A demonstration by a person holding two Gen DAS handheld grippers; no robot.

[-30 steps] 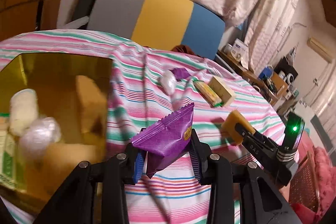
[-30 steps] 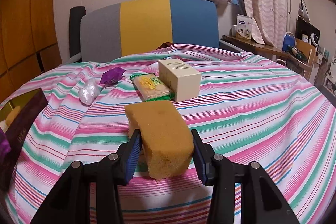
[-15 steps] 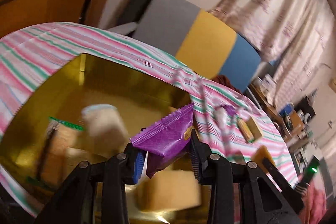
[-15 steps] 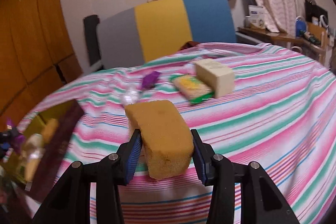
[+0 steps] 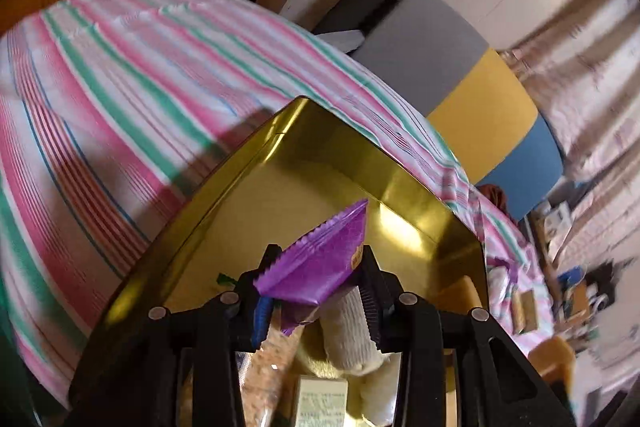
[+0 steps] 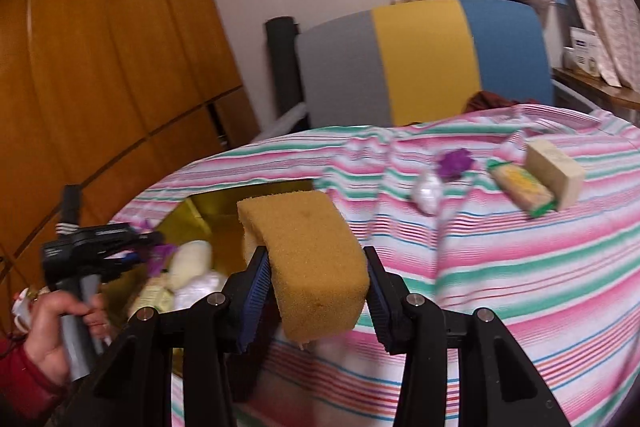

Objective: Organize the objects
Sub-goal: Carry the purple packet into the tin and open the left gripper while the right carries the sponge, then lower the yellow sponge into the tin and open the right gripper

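Hanging over the gold box (image 5: 404, 195), the purple packet (image 5: 320, 267) is being pinched by the left gripper (image 5: 316, 301), while the right gripper (image 6: 316, 297) is clamping the yellow sponge (image 6: 308, 259) just beside the box's near edge. Dropping both together is risky: the crowded box could spill the sponge onto the striped tablecloth (image 6: 520, 267).

My bench (image 6: 520, 267) has a pink, green and white striped cloth (image 5: 100, 99) over it. Sitting on the cloth: gold-lined box (image 5: 400, 187) at the left end, open. Further right, well apart from it: white wrapped lump (image 6: 427, 193), purple wrapper (image 6: 454, 163) just behind it, green-edged yellow packet (image 6: 522, 189) touching a cream box (image 6: 554, 173).
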